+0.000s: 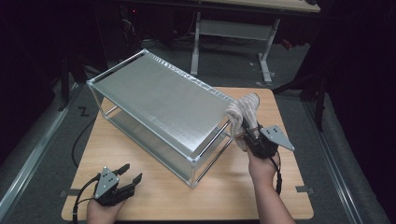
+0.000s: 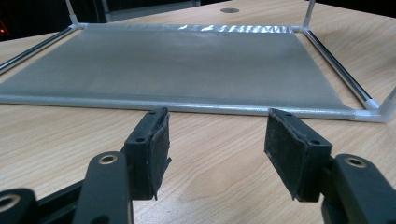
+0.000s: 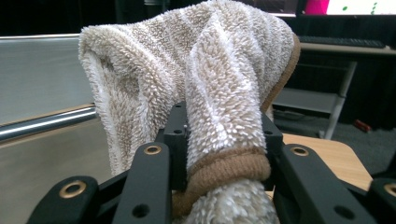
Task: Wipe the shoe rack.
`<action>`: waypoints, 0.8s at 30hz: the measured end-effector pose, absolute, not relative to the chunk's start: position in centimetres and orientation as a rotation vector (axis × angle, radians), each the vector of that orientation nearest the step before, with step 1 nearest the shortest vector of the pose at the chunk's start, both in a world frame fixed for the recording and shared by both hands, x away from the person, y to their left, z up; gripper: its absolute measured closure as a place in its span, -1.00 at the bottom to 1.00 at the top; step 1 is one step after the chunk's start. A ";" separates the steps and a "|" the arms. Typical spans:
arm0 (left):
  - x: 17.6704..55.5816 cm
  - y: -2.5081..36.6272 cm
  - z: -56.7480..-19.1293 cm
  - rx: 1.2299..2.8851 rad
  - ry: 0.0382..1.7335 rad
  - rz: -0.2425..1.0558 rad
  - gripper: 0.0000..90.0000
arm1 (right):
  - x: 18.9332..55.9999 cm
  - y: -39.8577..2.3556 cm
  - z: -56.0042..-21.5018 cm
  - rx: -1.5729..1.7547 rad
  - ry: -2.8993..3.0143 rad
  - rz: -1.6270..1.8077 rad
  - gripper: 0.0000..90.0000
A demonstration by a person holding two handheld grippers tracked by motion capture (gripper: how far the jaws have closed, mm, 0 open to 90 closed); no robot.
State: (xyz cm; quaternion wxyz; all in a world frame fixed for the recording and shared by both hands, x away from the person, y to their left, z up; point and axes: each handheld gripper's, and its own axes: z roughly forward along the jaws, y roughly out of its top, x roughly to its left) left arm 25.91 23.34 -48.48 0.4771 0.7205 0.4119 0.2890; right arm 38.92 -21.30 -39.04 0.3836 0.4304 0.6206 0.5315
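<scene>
A fluffy beige and white towel (image 1: 245, 109) with a brown hem hangs bunched at the right end of a metal-framed rack (image 1: 159, 100) with grey fabric shelves. My right gripper (image 1: 250, 133) is shut on the towel, just off the rack's right corner. In the right gripper view the towel (image 3: 210, 79) rises above the jaws of the right gripper (image 3: 224, 140), its hem pinched between them. My left gripper (image 1: 130, 173) rests open near the table's front left. In the left gripper view the left gripper (image 2: 217, 140) holds nothing and faces the rack's lower shelf (image 2: 187, 65).
The rack stands diagonally across the wooden table (image 1: 187, 196). Its shiny rail (image 3: 46, 122) runs just left of the towel. A white-legged desk (image 1: 233, 28) stands behind the table on the dark floor. Bare wood lies along the front edge between my hands.
</scene>
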 end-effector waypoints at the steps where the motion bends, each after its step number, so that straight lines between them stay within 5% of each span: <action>1: 25.9 23.3 -48.5 1.760 1.006 0.705 -0.11 | 39.2 -21.5 -39.0 1.107 1.582 1.355 0.49; 10: 26.0 23.3 -48.5 1.765 1.005 0.699 -0.11 | 38.4 -20.8 -38.9 1.081 1.622 1.404 0.49; 24: 26.0 23.1 -48.5 1.766 1.002 0.701 -0.11 | 32.4 -17.3 -39.2 0.909 1.719 1.529 0.49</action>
